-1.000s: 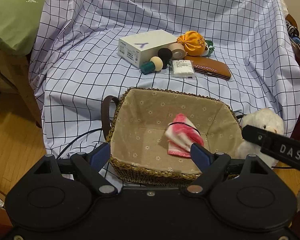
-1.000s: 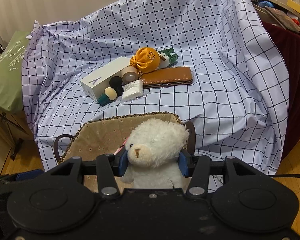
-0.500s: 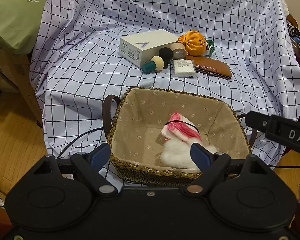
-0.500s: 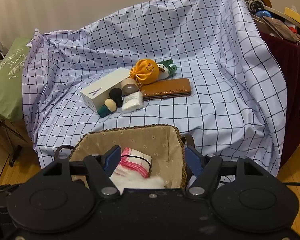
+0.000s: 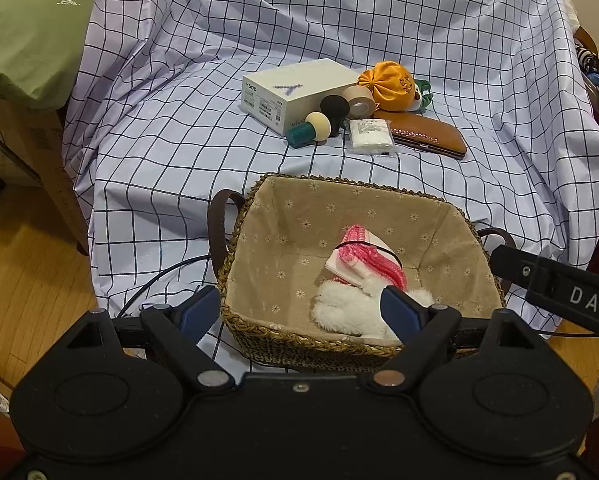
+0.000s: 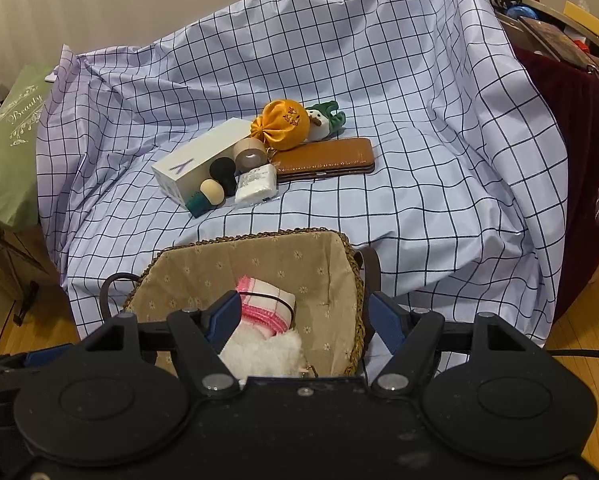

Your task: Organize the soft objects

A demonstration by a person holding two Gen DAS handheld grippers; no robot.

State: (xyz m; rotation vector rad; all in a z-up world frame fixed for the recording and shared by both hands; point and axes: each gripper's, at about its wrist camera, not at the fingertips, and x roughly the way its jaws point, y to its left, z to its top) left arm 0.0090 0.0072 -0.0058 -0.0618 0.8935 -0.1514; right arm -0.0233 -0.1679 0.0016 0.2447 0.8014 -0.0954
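A woven basket with a beige lining sits at the front of the checked cloth. In it lie a white plush bear and a pink-and-white folded cloth. My left gripper is open and empty over the basket's near rim. My right gripper is open and empty just above the bear. An orange pouch and a green-and-white plush lie further back.
On the cloth behind the basket lie a white box, two sponge puffs, a tape roll, a tissue pack and a brown wallet. A green pillow is at the left, dark red fabric at the right.
My right gripper opened and let the white bear drop into the basket beside the pink cloth, then drew back slightly. My left gripper stayed put.
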